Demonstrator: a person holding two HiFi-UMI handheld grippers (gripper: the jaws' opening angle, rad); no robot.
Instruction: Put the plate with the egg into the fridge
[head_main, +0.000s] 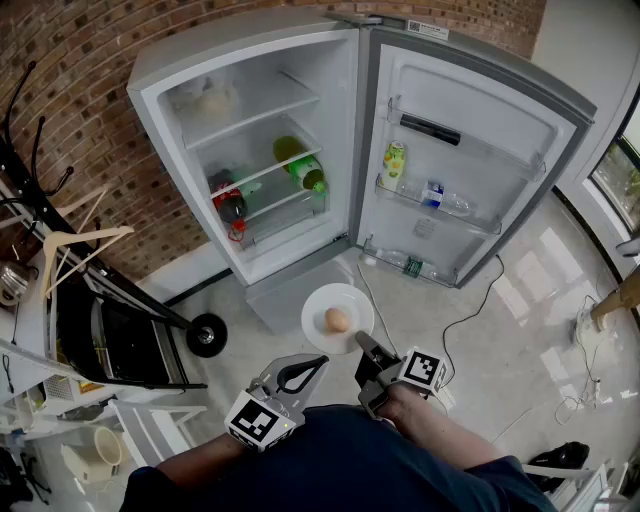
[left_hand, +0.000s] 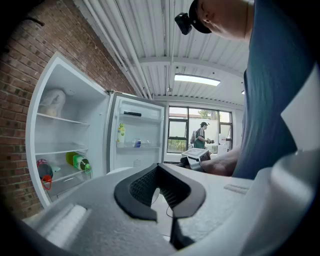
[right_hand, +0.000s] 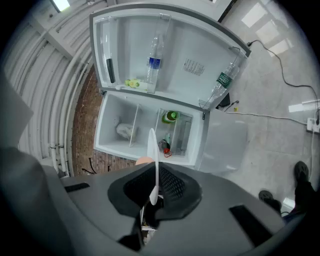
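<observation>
A white plate (head_main: 330, 305) with a brown egg (head_main: 338, 320) on it hangs level over the floor, in front of the open fridge (head_main: 250, 60). My right gripper (head_main: 366, 346) is shut on the plate's near right rim. In the right gripper view the plate (right_hand: 152, 150) shows edge-on between the pads, with the egg (right_hand: 143, 160) peeking out at its left. My left gripper (head_main: 318, 361) is lower left of the plate, apart from it, shut with nothing in it. In the left gripper view its fingertips (left_hand: 158, 167) meet.
The fridge shelves hold a green bottle (head_main: 301, 164) and a red-topped bottle (head_main: 229, 205). The door (head_main: 480, 130) swings out to the right with a can (head_main: 394, 164) and bottles. A black rack (head_main: 110, 330) and hangers (head_main: 70, 245) stand at the left. Cables (head_main: 470, 312) cross the floor at the right.
</observation>
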